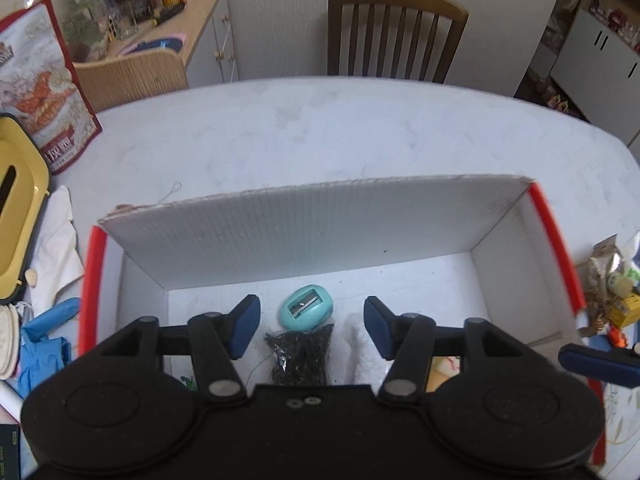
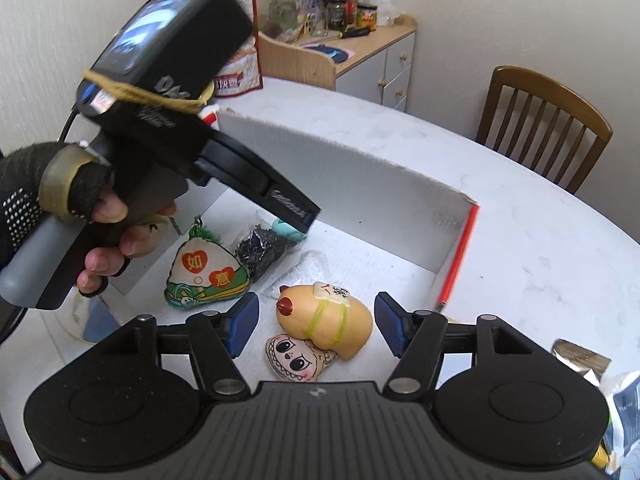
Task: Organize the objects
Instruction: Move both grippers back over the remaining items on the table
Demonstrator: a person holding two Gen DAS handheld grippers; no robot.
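Inside the white box (image 1: 288,232) on the tabletop (image 1: 340,132), a teal sharpener (image 1: 306,307) touches a black bag (image 1: 300,356). Both the left tongs (image 1: 310,326) and right tongs (image 2: 316,326) hang apart, empty, the right above 2 plush toys (image 2: 324,320).

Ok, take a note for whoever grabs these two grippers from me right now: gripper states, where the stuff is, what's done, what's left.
Left gripper: open, empty, over the box.
Right gripper: open, empty, above the yellow plush.
In the box: teal sharpener, black bead bag, heart-print pouch, face charm, yellow plush.
Left: small packets outside the box's right wall, blue gloves outside its left wall.
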